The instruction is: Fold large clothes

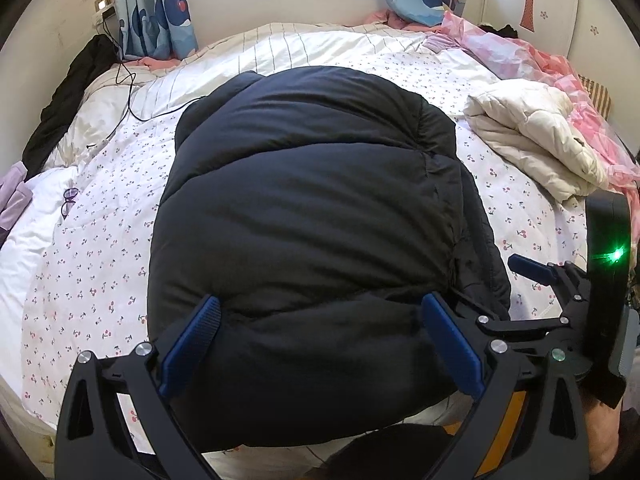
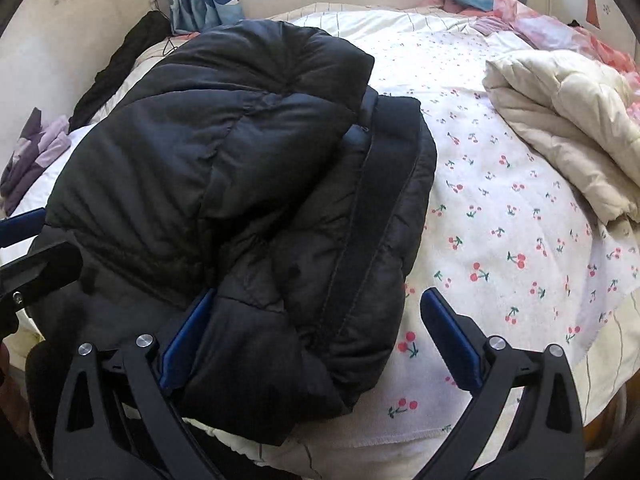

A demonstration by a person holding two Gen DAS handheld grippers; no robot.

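Scene: we see a bed [image 1: 100, 240] covered by a white cherry-print quilt [image 2: 500, 208], viewed from two claw cameras.
Task item: a black puffer jacket [image 1: 312, 220], folded into a thick bundle, lies on the quilt at the near edge of the bed.
Left claw: the left claw [image 1: 320, 340] is spread wide, its blue pads [image 1: 192, 344] set on either side of the jacket's near end. The padded fabric bulges up between the pads. We cannot tell whether the pads press it; nothing looks pinched.
Right claw: the right claw [image 2: 320, 336] is also spread wide. Its left pad sits against the jacket's near right corner, with fabric overlapping that pad. Its right pad stands over bare quilt, apart from the jacket.
Jacket relative to the claws: in the left view the bundle fills the centre and stretches away from the claw. In the right view it lies mostly left of centre, with a dark seam strip running down its right side.
Other claw in view: the right claw's frame, with a green light, shows at the right edge of the left view.
Nearby bedding: a folded cream quilted blanket [image 1: 540, 140] lies to the right, well apart from the jacket.
Far side: a blue cartoon-print curtain [image 1: 156, 12] hangs behind the bed.
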